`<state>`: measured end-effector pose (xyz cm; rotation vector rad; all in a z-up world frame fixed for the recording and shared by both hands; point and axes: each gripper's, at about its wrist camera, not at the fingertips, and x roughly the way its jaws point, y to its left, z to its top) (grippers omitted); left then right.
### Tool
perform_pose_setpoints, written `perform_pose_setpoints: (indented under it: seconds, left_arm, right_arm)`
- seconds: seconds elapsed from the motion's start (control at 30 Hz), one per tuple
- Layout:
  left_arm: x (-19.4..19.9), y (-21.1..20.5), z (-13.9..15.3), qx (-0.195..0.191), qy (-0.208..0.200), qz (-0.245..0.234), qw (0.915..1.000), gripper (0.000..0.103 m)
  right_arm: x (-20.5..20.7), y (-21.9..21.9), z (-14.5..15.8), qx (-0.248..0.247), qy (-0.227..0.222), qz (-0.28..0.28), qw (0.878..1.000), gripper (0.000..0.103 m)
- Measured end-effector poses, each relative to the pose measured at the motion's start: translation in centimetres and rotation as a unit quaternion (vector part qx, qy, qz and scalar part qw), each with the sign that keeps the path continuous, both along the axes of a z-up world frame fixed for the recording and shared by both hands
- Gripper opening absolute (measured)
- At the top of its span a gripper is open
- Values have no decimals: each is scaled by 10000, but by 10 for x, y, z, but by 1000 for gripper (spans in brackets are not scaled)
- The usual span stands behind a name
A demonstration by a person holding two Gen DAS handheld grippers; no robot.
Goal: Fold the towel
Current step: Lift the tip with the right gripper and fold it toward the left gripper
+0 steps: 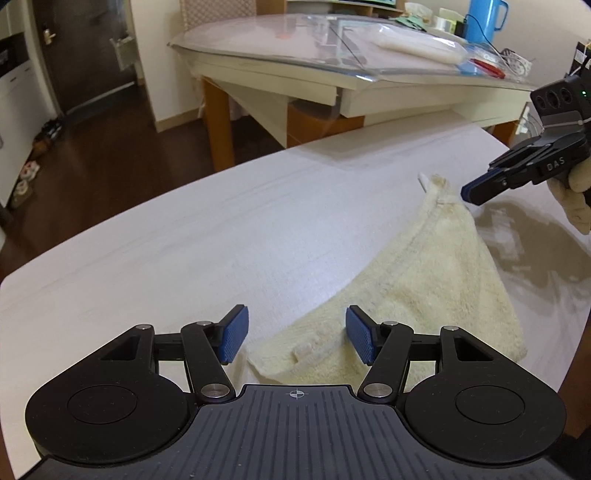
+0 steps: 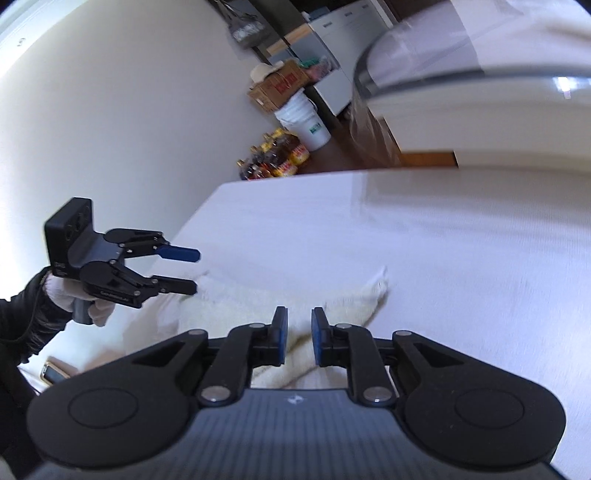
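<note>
A cream towel (image 1: pixel 424 280) lies on the white table (image 1: pixel 184 236), spread as a rough triangle with one corner far and one corner near. My left gripper (image 1: pixel 297 338) is open and empty, hovering just above the near corner of the towel. My right gripper (image 1: pixel 466 192) shows at the right of the left wrist view, its tip beside the far towel corner. In the right wrist view the right gripper (image 2: pixel 298 341) has its jaws a small gap apart with nothing between them, above the towel (image 2: pixel 236 314). The left gripper (image 2: pixel 194 269) shows there open, at the left.
A second table (image 1: pixel 332 66) with a plastic cover, a blue jug (image 1: pixel 484 18) and clutter stands behind. Dark floor lies to the left past the table edge. A phone (image 2: pixel 53 373) lies near the table's edge. Bottles (image 2: pixel 273 158) and a bucket (image 2: pixel 306 122) stand on the floor.
</note>
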<state>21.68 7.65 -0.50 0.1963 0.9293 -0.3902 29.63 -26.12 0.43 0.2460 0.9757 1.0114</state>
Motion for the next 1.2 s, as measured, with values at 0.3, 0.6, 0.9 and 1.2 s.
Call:
perform_pose_setpoints:
  seconds: [0.3, 0.6, 0.9, 1.2]
  left_arm:
    - [-9, 13, 2, -19, -121, 187, 9997, 64]
    - [-12, 21, 13, -186, -388, 300, 9986, 64]
    - [-10, 8, 5, -202, -384, 170, 9989, 64]
    - [-2, 4, -6, -33, -462, 183, 9988, 64]
  right_arm:
    - [4, 25, -13, -65, 176, -17, 9998, 14]
    - [-12, 3, 26, 788, -251, -277, 9962, 10]
    - [12, -7, 0, 89, -164, -728, 9972, 12]
    - [9, -8, -1, -444, -687, -1237, 9889, 22]
